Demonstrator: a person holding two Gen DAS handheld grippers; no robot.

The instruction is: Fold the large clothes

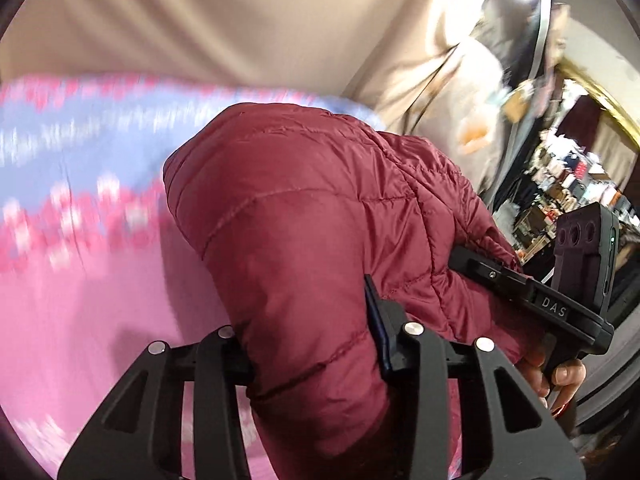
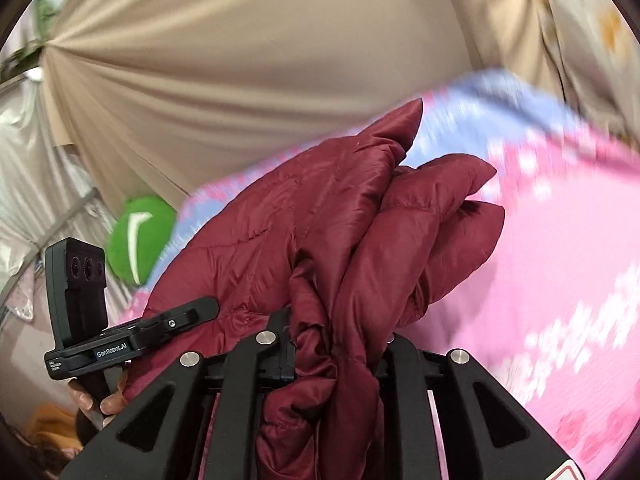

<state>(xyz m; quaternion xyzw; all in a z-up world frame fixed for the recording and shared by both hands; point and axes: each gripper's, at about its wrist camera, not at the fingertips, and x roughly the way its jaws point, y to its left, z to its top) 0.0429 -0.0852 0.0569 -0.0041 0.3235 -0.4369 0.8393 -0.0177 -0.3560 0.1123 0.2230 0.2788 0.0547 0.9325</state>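
maroon quilted jacket [image 1: 304, 248] hangs bunched above a pink and blue floral bed sheet [image 1: 72, 288], clamped by both grippers: the left gripper [image 1: 316, 356] is closed on a puffy fold, the right gripper [image 2: 336, 344] pinches a gathered wad. beige curtain [image 2: 256, 60] backs the bed; a green cushion [image 2: 138, 236] lies beside it.

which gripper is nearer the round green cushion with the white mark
Left. The left gripper, shut on the maroon quilted puffer jacket, sits just below the round green cushion. The right gripper clamps the jacket's bunched folds farther from it.
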